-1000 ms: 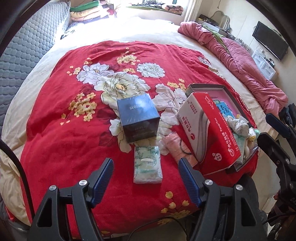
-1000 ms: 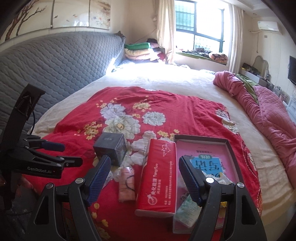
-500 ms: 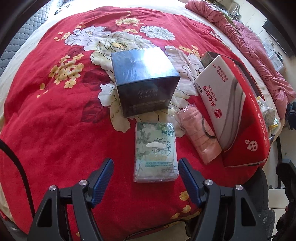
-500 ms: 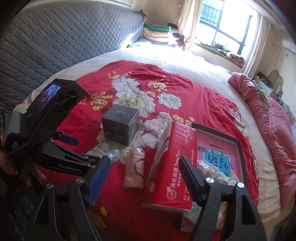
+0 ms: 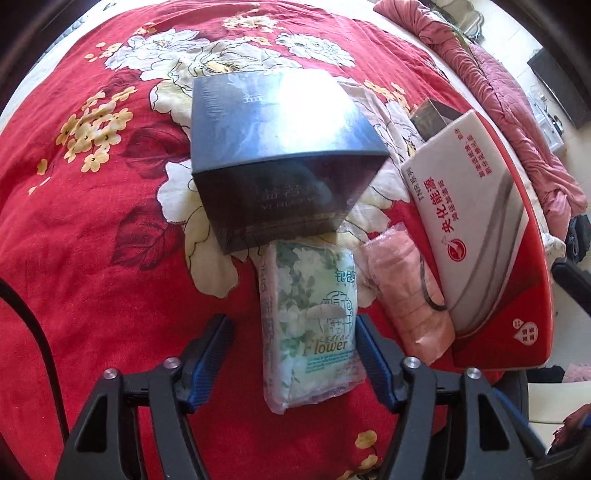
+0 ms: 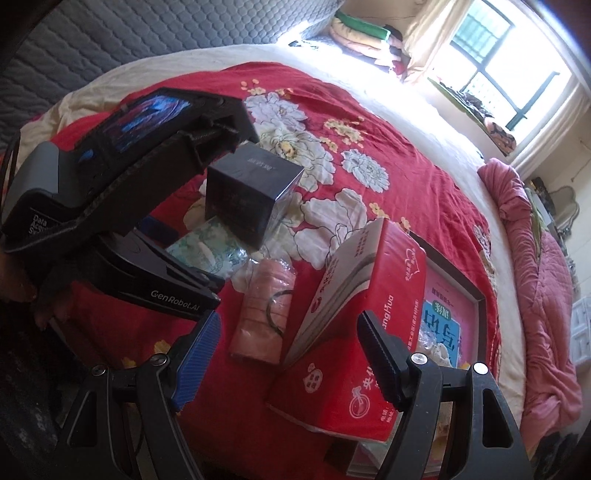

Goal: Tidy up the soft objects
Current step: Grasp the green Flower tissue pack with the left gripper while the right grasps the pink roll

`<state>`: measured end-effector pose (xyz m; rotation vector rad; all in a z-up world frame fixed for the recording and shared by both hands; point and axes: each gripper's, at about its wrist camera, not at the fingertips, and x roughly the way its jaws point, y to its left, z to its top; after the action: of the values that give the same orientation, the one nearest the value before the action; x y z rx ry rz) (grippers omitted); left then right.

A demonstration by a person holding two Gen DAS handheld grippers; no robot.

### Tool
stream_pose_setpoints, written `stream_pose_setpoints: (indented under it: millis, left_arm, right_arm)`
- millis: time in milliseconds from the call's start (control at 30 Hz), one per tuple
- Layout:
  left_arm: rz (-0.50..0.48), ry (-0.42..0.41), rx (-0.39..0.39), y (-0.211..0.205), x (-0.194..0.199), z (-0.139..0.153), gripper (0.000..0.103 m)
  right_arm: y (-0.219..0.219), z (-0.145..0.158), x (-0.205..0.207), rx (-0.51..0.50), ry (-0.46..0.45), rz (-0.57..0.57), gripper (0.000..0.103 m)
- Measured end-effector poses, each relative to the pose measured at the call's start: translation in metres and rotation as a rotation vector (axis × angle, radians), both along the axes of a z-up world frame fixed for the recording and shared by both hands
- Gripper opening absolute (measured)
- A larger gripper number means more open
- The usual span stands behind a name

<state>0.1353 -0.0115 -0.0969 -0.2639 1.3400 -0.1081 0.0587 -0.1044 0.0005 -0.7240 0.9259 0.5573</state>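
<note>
A green floral tissue pack (image 5: 312,325) lies on the red flowered quilt (image 5: 92,240), between the spread fingers of my open left gripper (image 5: 291,339); the right finger is close to its edge. A pink wrapped roll with a black hair tie (image 5: 410,295) lies just right of it. A big red tissue pack (image 5: 480,236) leans on the tray edge. My right gripper (image 6: 286,347) is open above the pink roll (image 6: 266,310) and the red pack (image 6: 365,325). The floral pack (image 6: 210,247) shows partly behind the left gripper body (image 6: 122,206).
A dark blue cube box (image 5: 280,158) stands just behind the floral pack. A shallow dark tray (image 6: 476,299) with a pink printed sheet and small soft items sits at right. A pink blanket (image 6: 543,266) lies along the bed's right side. Grey headboard (image 6: 129,33) at left.
My left gripper has come down and forward so its fingers now flank the floral pack. My right gripper has lowered toward the pink roll and red pack. Both stay open.
</note>
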Motion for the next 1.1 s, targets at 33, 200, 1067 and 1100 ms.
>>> stream_pose_setpoints:
  millis: [33,200,1067,1100]
  left_arm:
    - [0.007,0.006,-0.001,0.001,0.002,-0.001,0.061]
    - [0.024,0.009,-0.033,0.007,0.007,-0.002,0.039]
    - [0.070,-0.051,-0.088,0.070,-0.035,0.020,0.027]
    - [0.068,-0.054,-0.087,0.069,-0.035,0.022,0.027]
  right_arm:
    - [0.003,-0.003,0.000,-0.015,0.000,0.007,0.077]
    - [0.012,-0.017,0.005,-0.060,0.022,0.028,0.077]
    - [0.061,-0.100,0.047,-0.329,0.092,0.047,0.043]
    - [0.059,-0.098,0.049,-0.302,0.097,0.033,0.042]
